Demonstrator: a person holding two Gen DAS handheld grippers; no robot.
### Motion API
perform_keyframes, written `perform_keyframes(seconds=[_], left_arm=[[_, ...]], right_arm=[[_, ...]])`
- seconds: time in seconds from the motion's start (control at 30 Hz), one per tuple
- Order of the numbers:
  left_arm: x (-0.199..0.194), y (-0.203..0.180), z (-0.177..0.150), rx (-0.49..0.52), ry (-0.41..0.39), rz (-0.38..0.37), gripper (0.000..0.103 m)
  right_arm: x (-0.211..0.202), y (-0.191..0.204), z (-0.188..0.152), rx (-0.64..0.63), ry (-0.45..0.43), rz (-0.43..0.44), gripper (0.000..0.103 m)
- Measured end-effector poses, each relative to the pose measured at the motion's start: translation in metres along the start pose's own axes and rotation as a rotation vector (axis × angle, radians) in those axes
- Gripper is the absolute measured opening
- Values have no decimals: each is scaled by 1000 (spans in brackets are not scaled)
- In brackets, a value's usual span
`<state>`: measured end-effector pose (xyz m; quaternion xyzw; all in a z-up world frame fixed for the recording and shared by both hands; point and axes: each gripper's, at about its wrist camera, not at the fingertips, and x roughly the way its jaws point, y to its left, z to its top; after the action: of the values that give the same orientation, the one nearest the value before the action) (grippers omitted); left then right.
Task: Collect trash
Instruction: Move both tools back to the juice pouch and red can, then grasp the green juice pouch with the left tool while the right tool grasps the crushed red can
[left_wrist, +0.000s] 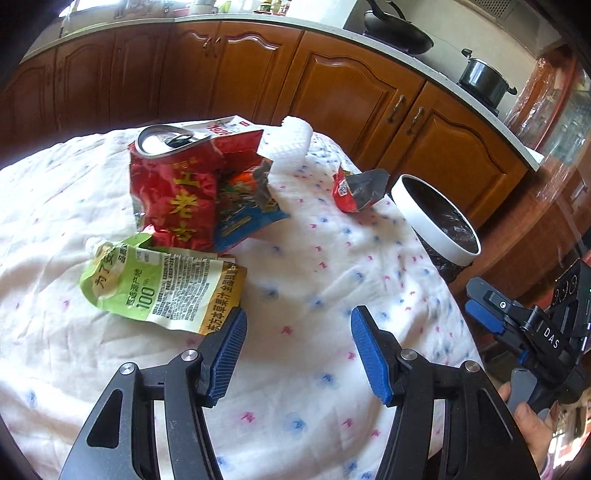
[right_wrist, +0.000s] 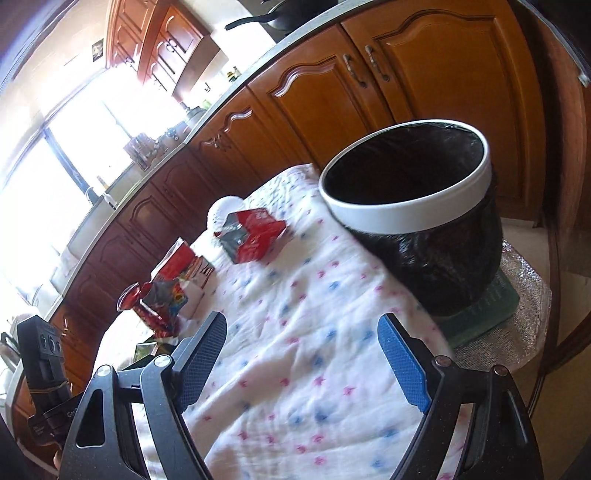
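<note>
Blue rubber pads on both grippers, and both sets of jaws stand apart with nothing between them. Left gripper (left_wrist: 299, 321) hangs over the white cloth with little pink and blue prints (left_wrist: 314, 258), its left pad just beside the green juice pouch (left_wrist: 162, 288) lying flat. Behind the pouch sits a crushed red can (left_wrist: 173, 184), with a blue snack wrapper (left_wrist: 247, 206) touching it and a wad of white tissue (left_wrist: 291, 144) further back. A small red-and-silver wrapper (left_wrist: 356, 190) lies apart from the pile, near the bin. Right gripper (right_wrist: 306, 332) is open wide over bare cloth, with the white-rimmed bin lined in a black bag (right_wrist: 417, 210) just past its right pad. Wooden cabinets (right_wrist: 332, 92) run along behind.
</note>
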<state>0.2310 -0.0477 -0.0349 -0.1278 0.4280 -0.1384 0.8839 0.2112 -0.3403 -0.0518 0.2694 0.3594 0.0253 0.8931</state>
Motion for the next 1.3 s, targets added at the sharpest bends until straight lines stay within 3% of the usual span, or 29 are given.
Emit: perform_keyframes(seconds=[0.33, 0.6, 0.73, 0.8, 1.03, 1.07, 1.1, 1.13, 1.3], left_arm=[[-36, 38, -11, -67, -39, 31, 58], [-61, 79, -14, -145, -60, 122, 58], [-65, 92, -10, -194, -47, 111, 63], [-60, 96, -8, -228, -21, 75, 69], [-35, 128, 4, -381, 22, -24, 67], [-34, 131, 5, -392, 16, -29, 60], [-33, 134, 8, -396, 10, -36, 45], [-29, 137, 10, -395, 13, -46, 36], [-27, 144, 15, -364, -15, -60, 15]], right_arm=[[16, 44, -17, -75, 50, 56, 86], [31, 76, -25, -138, 90, 111, 86], [39, 91, -29, -168, 109, 135, 86], [44, 97, -29, -179, 123, 149, 85], [51, 110, -26, -211, 130, 163, 85], [51, 111, -26, -213, 130, 162, 85], [52, 111, -25, -215, 130, 161, 85], [52, 111, -24, -217, 130, 159, 85], [61, 116, -20, -229, 137, 159, 78]])
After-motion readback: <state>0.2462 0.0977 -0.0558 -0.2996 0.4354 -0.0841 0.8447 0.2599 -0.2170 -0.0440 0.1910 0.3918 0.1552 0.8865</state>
